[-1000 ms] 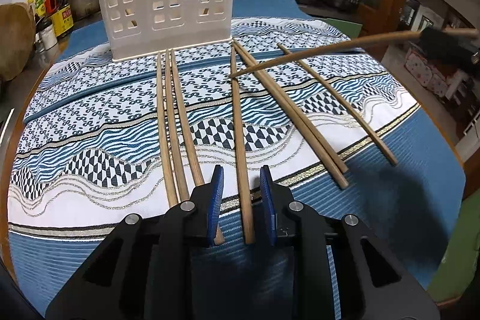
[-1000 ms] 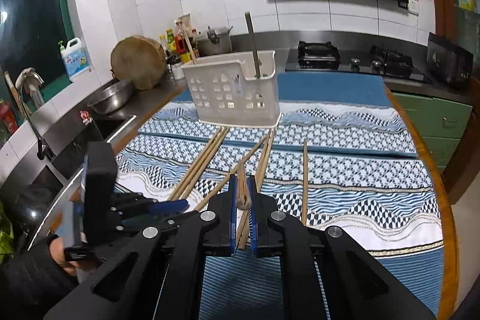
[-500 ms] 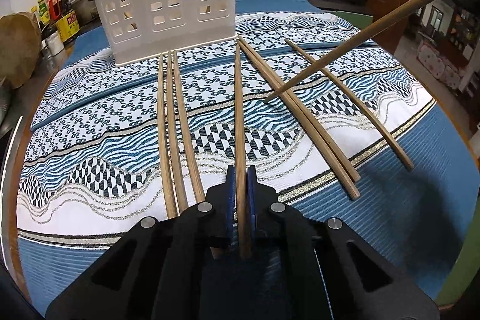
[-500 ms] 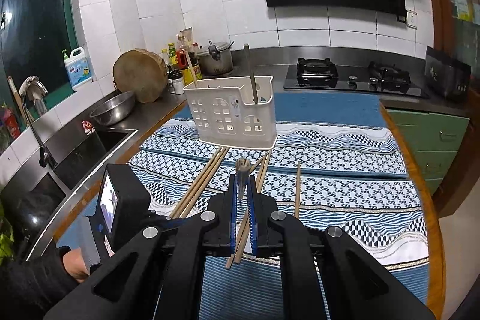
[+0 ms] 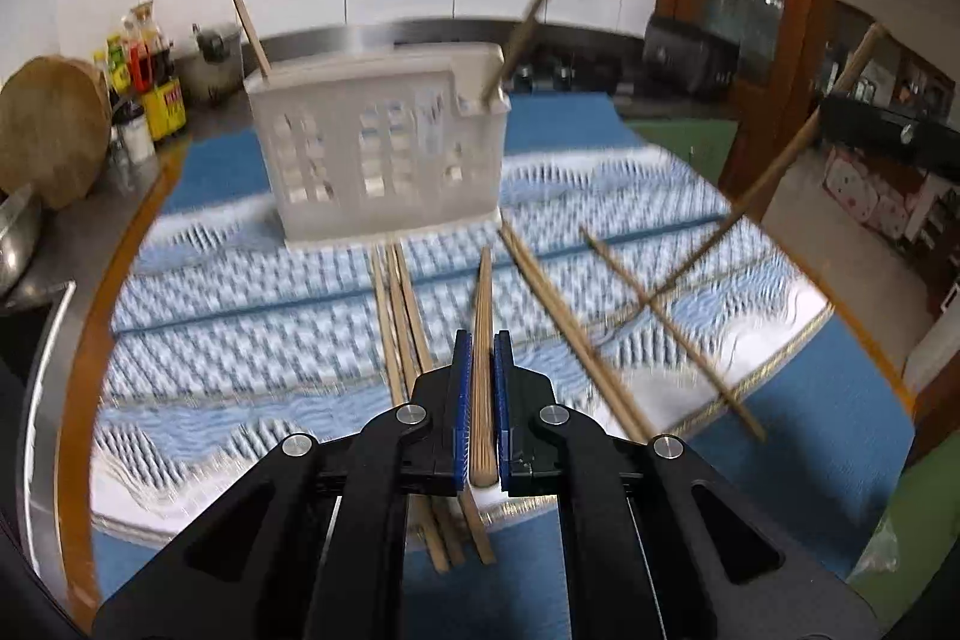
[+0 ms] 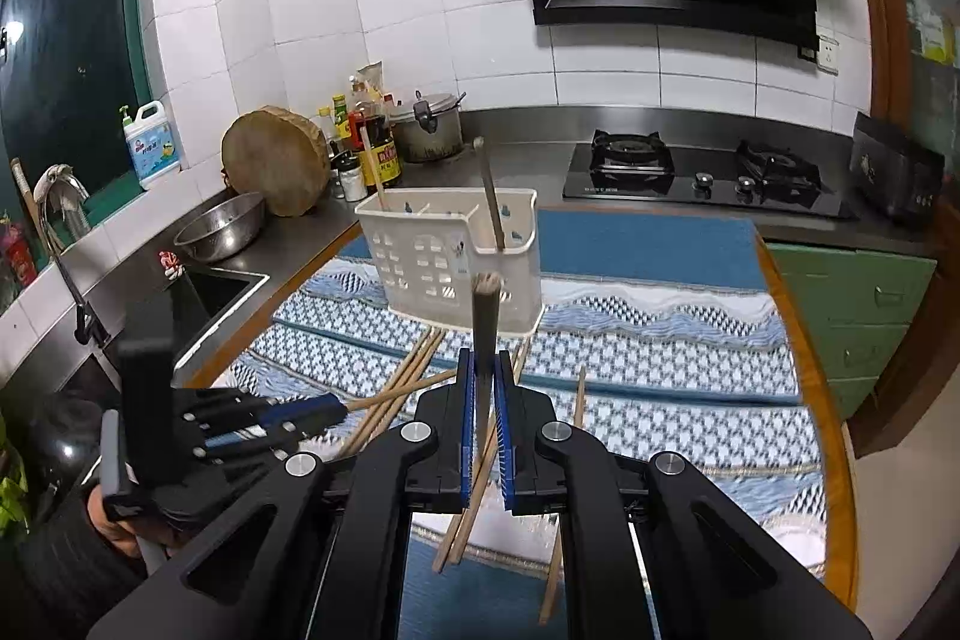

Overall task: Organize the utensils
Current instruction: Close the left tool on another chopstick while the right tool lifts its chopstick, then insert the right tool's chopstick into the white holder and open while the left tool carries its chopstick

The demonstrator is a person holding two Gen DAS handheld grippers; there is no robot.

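Observation:
A white slotted utensil basket (image 5: pixel 384 160) (image 6: pixel 456 256) stands at the far side of the patterned cloth, with two chopsticks upright in it. Several wooden chopsticks (image 5: pixel 402 328) (image 6: pixel 408 388) lie on the cloth in front of it. My left gripper (image 5: pixel 481 340) is shut on one chopstick (image 5: pixel 483 334), lifted off the cloth and pointing at the basket. My right gripper (image 6: pixel 485 358) is shut on another chopstick (image 6: pixel 485 322), held above the cloth; it also shows at the right of the left wrist view (image 5: pixel 774 172). The left gripper shows low left in the right wrist view (image 6: pixel 282 418).
The blue and white cloth (image 6: pixel 660 400) covers a round wooden-rimmed table (image 6: pixel 804 376). Behind are a steel counter with a sink (image 6: pixel 210 286), a metal bowl (image 6: pixel 219 226), a round chopping block (image 6: pixel 276 163), bottles, a pot and a gas hob (image 6: pixel 702 172).
My left gripper closed on a chopstick and has lifted it off the cloth toward the basket. My right gripper has raised its chopstick higher and more upright.

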